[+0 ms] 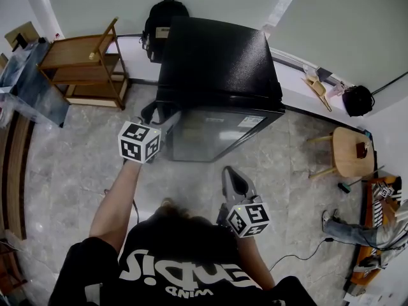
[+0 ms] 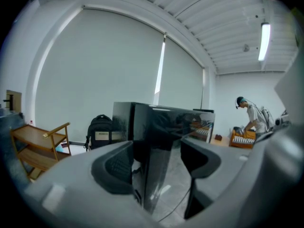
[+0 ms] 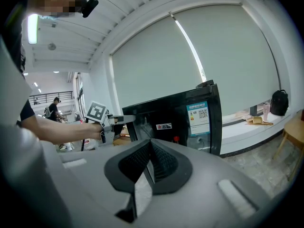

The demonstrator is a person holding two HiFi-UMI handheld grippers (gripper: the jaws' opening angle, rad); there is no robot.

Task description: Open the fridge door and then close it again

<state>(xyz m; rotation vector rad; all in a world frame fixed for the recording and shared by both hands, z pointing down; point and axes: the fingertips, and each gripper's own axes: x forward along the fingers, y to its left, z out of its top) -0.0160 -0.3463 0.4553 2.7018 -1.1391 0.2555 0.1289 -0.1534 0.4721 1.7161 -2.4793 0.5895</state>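
Door grab: left gripper [image 1: 173,118] at fridge door [image 1: 213,136] edge, right gripper [image 1: 231,174] idle.
The left gripper's open jaws straddled the door's upright left edge, pads not visibly pressing. The black fridge [image 1: 217,62] stood straight ahead, door looked shut, inside hidden. The right gripper was closed, empty, held back, well apart, so the left hand was nearer.

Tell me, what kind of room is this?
Probably an office or lab workroom, not a kitchen: a small black fridge stands alone on a bare stone-look floor, with a backpack and a wooden rack nearby.
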